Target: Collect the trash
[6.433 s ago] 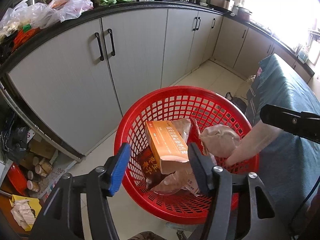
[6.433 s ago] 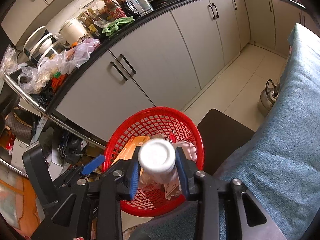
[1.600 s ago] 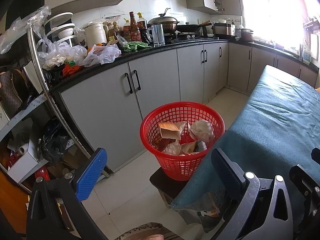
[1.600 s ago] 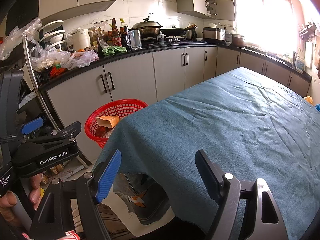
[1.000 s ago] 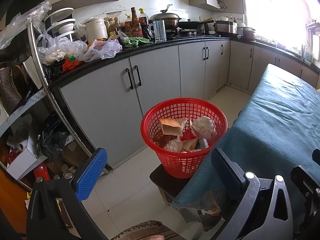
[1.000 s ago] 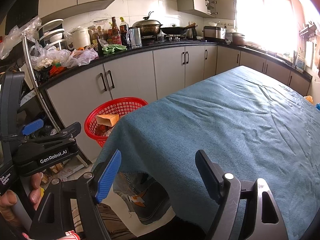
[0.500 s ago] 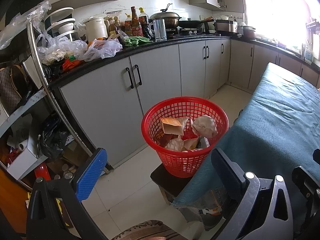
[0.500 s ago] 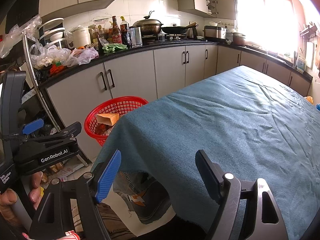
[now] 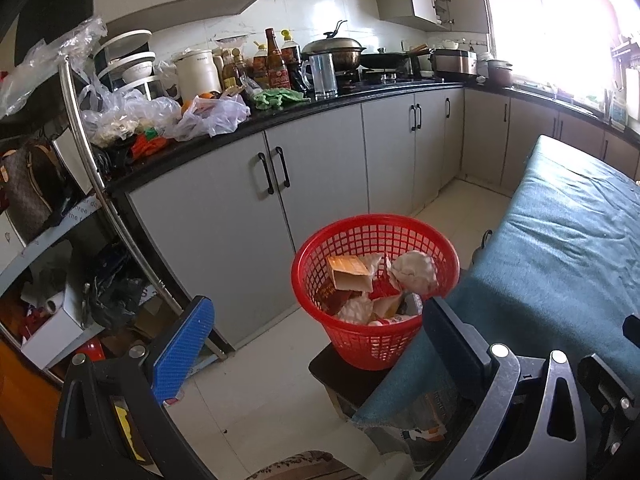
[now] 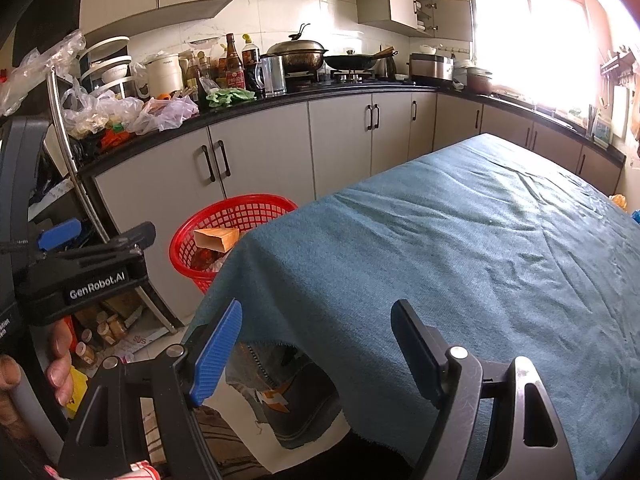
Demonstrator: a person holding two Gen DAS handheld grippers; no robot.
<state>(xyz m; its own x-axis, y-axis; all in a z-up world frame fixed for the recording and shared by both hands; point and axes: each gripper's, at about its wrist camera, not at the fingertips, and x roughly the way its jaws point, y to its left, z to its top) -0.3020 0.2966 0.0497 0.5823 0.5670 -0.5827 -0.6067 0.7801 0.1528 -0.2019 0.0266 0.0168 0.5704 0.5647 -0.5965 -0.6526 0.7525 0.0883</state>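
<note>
I see open floor (image 9: 260,392) between me and the red basket (image 9: 376,344); its mouth is unobstructed. The cloth-covered table (image 10: 460,248) blocks its right side, cabinets (image 9: 224,248) stand behind.

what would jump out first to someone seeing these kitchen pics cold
The red basket grabs the eye first: it sits on a dark stool on the floor in front of the grey cabinets, filled with crumpled paper and a torn cardboard box. Right beside it, the big teal cloth drapes over the table with nothing on it. Up close, both claws, the left claw and the right claw, stand open and empty.
</note>
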